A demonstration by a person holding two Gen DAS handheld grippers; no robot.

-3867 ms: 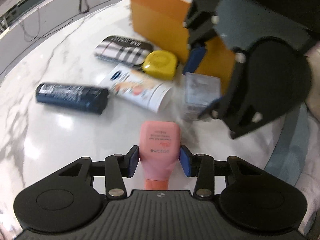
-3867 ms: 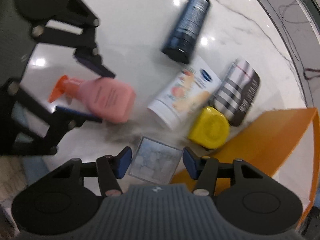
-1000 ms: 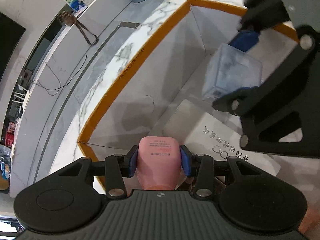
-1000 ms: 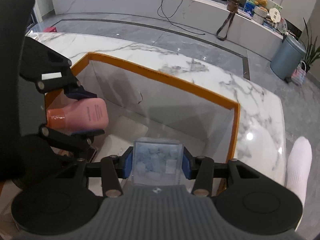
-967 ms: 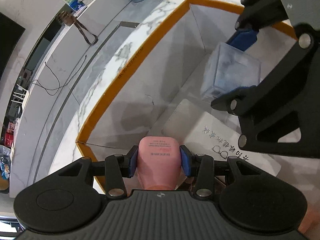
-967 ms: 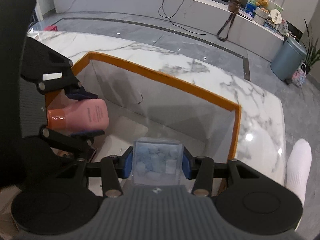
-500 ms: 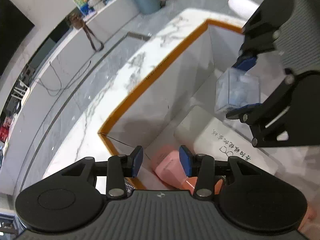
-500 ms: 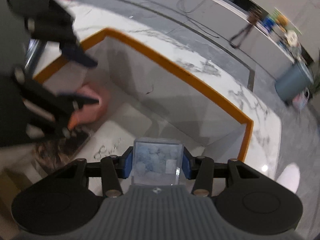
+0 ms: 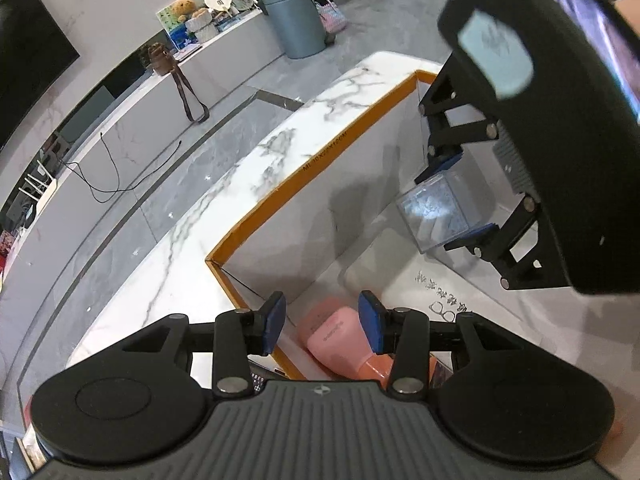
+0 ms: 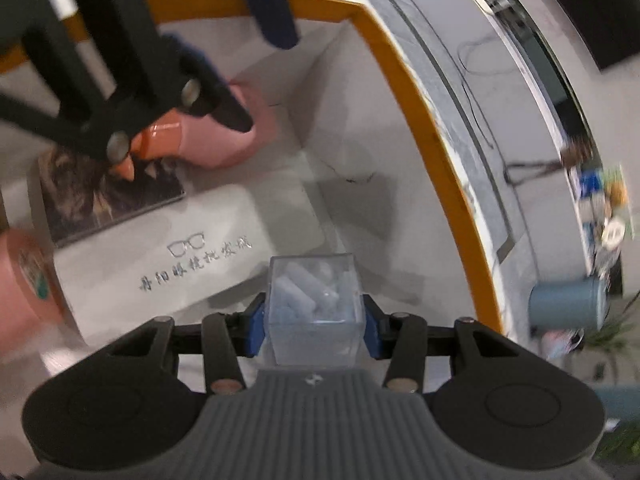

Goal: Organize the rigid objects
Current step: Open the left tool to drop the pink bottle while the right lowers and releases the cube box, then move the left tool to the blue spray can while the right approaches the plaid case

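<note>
A pink bottle (image 9: 340, 340) with an orange cap lies on the floor of the orange-rimmed box (image 9: 316, 164), in its near corner. My left gripper (image 9: 322, 324) is open and empty just above the bottle. The bottle also shows in the right wrist view (image 10: 232, 128), partly behind the left gripper's fingers (image 10: 268, 0). My right gripper (image 10: 314, 320) is shut on a clear plastic cube (image 10: 314, 304) full of pale blue pieces and holds it inside the box above the floor. The cube shows in the left wrist view (image 9: 436, 212).
In the box lie a white glasses case (image 10: 168, 252) with printed spectacles and a dark furry-patterned flat item (image 10: 108, 196). The box stands on a marble table (image 9: 192, 236). A grey bin (image 9: 298, 20) and a low shelf stand beyond on the floor.
My left gripper has opened and let go of the pink bottle, which now lies in the box corner, and has risen. My right gripper has tilted down into the box with the cube.
</note>
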